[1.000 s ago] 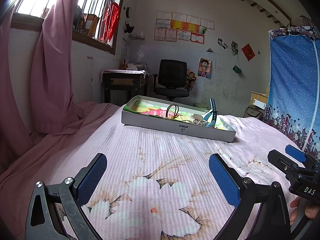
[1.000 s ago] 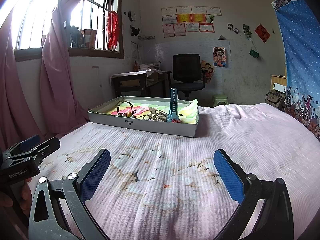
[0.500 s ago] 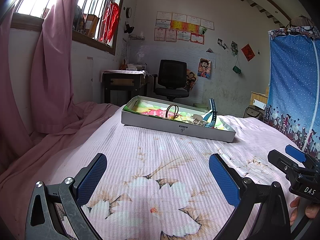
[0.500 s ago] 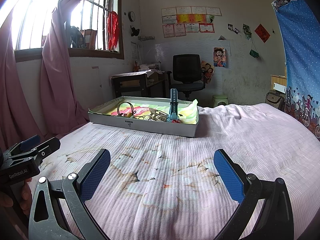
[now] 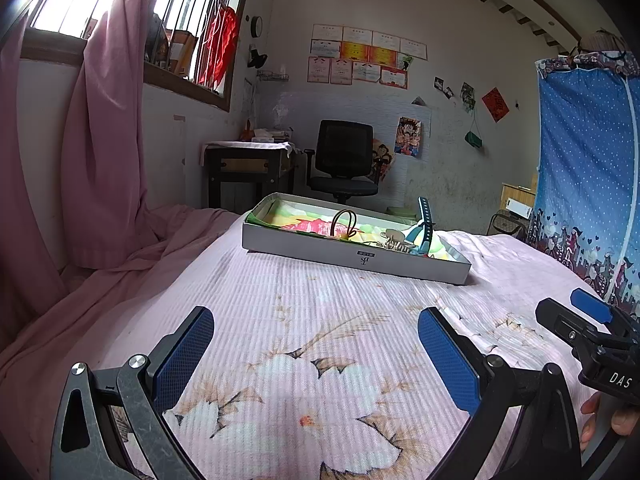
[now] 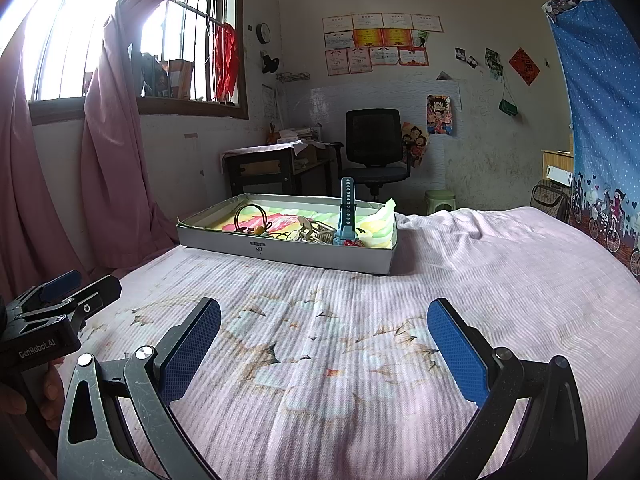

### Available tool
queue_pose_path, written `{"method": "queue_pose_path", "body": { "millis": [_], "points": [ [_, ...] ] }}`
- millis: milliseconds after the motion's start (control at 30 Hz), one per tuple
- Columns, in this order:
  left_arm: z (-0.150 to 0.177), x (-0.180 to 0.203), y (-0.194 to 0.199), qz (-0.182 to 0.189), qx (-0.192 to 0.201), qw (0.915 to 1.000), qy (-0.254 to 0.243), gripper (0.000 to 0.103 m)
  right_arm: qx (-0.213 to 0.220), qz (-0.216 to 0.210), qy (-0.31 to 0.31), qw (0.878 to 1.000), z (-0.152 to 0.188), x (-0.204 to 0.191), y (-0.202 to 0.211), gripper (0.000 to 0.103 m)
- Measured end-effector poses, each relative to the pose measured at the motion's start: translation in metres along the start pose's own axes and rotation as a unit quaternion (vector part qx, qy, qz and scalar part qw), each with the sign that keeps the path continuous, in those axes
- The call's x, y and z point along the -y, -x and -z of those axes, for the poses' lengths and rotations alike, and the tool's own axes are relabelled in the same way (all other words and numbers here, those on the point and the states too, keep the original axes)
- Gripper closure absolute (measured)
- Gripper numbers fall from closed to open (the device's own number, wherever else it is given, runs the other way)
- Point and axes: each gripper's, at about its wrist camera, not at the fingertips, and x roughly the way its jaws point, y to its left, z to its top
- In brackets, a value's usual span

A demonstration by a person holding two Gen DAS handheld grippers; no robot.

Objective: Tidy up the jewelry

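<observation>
Two handheld grippers hang low over a pink floral bedspread [image 5: 304,320], both well short of the shallow grey cardboard tray [image 5: 352,258] that sits farther up the bed. The left gripper [image 5: 316,344] has its blue-padded fingers [image 5: 186,350] spread wide with nothing but quilt between them, and the right gripper [image 6: 324,342] is spread just as wide and equally empty. Each tool also shows at the edge of the other's view, with a hand [image 5: 612,420] wrapped around the right one's handle. Inside the tray, on a bright lining of green, yellow and red, lies the jewelry: a loop of dark cord or bangle [image 6: 250,218] standing up toward the tray's left half, a tangle of pale chain and small metal pieces [image 6: 310,234] near its middle, and a teal watch [image 6: 346,216] just right of that tangle, its strap sticking straight up. Something small and red [image 6: 352,243] lies touching the watch's base; what it is cannot be made out. Beyond the tray stand a black office chair [image 6: 374,148] and a dark desk [image 6: 272,166], and a pink curtain [image 5: 100,128] hangs left of it.
</observation>
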Motion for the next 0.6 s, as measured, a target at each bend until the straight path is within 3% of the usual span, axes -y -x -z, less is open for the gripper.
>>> {"method": "queue_pose_path", "body": {
  "millis": [600],
  "points": [
    [-0.0004, 0.0014, 0.0006, 0.003, -0.001, 1.0, 0.0, 0.0, 0.0, 0.0, 0.0, 1.0, 0.0004, 0.0, 0.0, 0.001]
  ]
}}
